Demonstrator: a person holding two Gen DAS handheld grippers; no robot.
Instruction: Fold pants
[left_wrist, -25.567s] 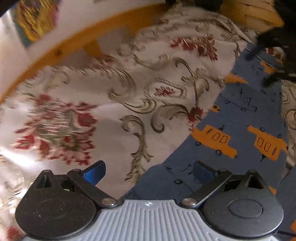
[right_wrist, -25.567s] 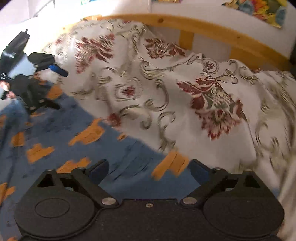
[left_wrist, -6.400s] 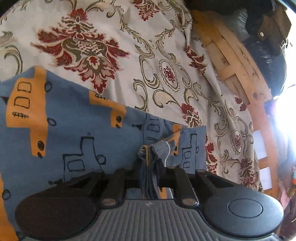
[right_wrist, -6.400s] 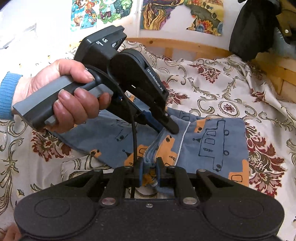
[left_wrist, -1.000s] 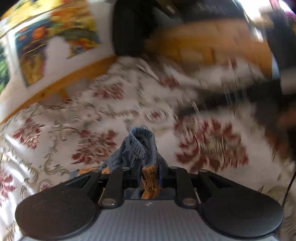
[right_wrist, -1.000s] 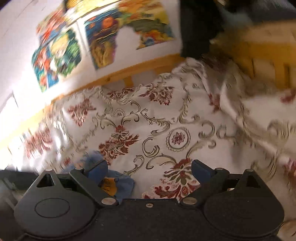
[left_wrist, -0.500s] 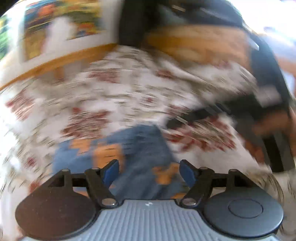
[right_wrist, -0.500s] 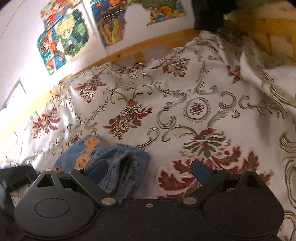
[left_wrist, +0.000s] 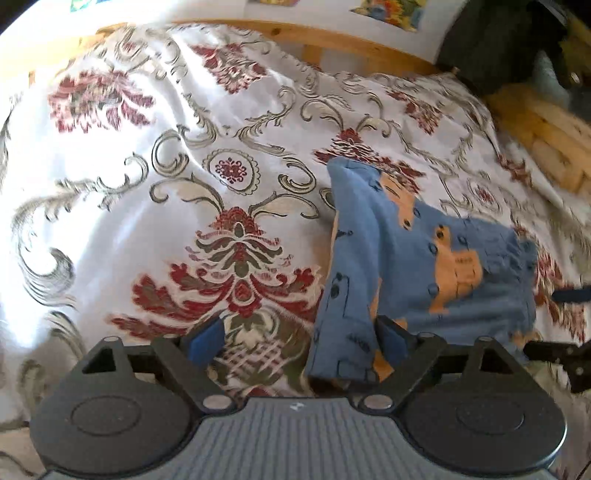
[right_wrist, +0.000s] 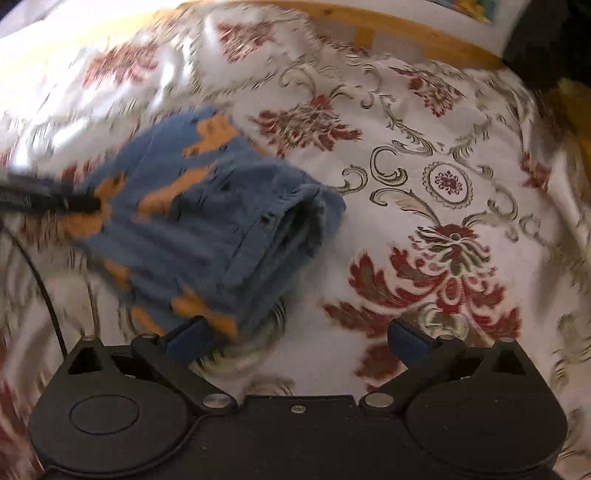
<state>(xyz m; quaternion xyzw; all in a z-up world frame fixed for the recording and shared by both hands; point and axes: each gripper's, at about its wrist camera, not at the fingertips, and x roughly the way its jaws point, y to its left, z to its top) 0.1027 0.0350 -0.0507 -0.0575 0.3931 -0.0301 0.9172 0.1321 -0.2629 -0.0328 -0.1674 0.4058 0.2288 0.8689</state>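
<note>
The blue pants (left_wrist: 424, 258) with orange vehicle prints lie as a small folded bundle on the floral bedspread (left_wrist: 229, 236). My left gripper (left_wrist: 299, 339) is open; the bundle's near edge drapes against its right pad (left_wrist: 391, 341), and nothing is pinched. In the right wrist view the pants (right_wrist: 207, 221) sit at the left, their rolled waistband end facing right. My right gripper (right_wrist: 297, 339) is open, its left pad (right_wrist: 188, 339) just at the bundle's near corner. A dark finger of the left gripper (right_wrist: 48, 201) reaches the bundle's far left side.
A wooden bed frame (left_wrist: 332, 38) runs along the far side, with posters on the white wall above it. Dark clothing (left_wrist: 498, 40) hangs at the upper right over a wooden headboard (left_wrist: 546, 136). A black cable (right_wrist: 40, 280) trails at the left.
One second ago my left gripper was shut on the bunched pants. It has since opened, and the bundle now rests on the bedspread. Both views have swung toward the bundle.
</note>
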